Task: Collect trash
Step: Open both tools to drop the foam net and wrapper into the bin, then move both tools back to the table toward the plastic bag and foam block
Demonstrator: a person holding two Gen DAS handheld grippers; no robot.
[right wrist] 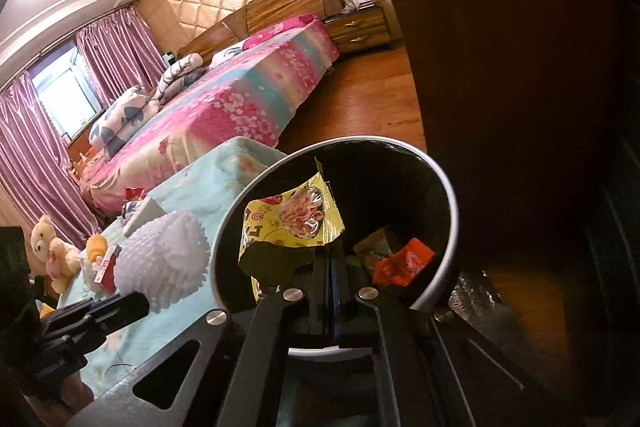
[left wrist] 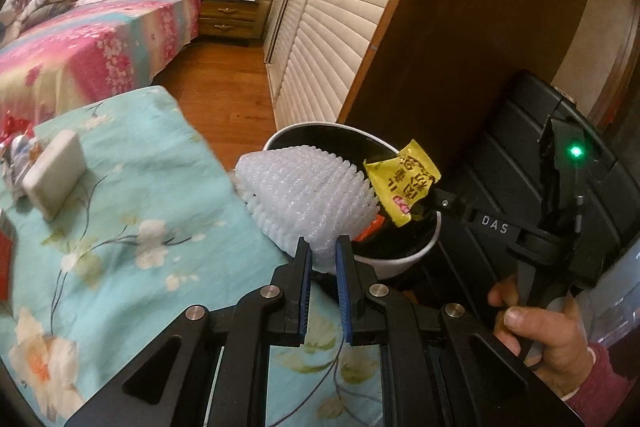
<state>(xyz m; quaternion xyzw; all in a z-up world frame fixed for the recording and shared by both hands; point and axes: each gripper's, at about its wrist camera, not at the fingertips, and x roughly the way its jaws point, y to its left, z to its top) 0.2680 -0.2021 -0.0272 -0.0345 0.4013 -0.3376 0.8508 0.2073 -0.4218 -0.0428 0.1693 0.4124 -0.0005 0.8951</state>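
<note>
My left gripper (left wrist: 325,247) is shut on a white foam fruit net (left wrist: 304,195), pinching its lower end; the net hangs at the near rim of a white, dark-lined trash bin (left wrist: 394,264). Over the bin's mouth my right gripper (right wrist: 330,251) is shut on a yellow snack wrapper (right wrist: 292,223). In the left wrist view that wrapper (left wrist: 402,183) shows above the bin, held by the right gripper (left wrist: 430,195). The right wrist view shows the net (right wrist: 164,263) left of the bin rim (right wrist: 452,247). An orange wrapper (right wrist: 402,261) lies inside the bin.
A low table with a turquoise floral cloth (left wrist: 132,267) carries a white foam block (left wrist: 54,173) and red wrappers (left wrist: 14,129). A bed (left wrist: 92,47), a nightstand (left wrist: 228,15), a louvred wardrobe (left wrist: 328,39), a dark panel (left wrist: 460,27) and a black case (left wrist: 520,163) surround the bin.
</note>
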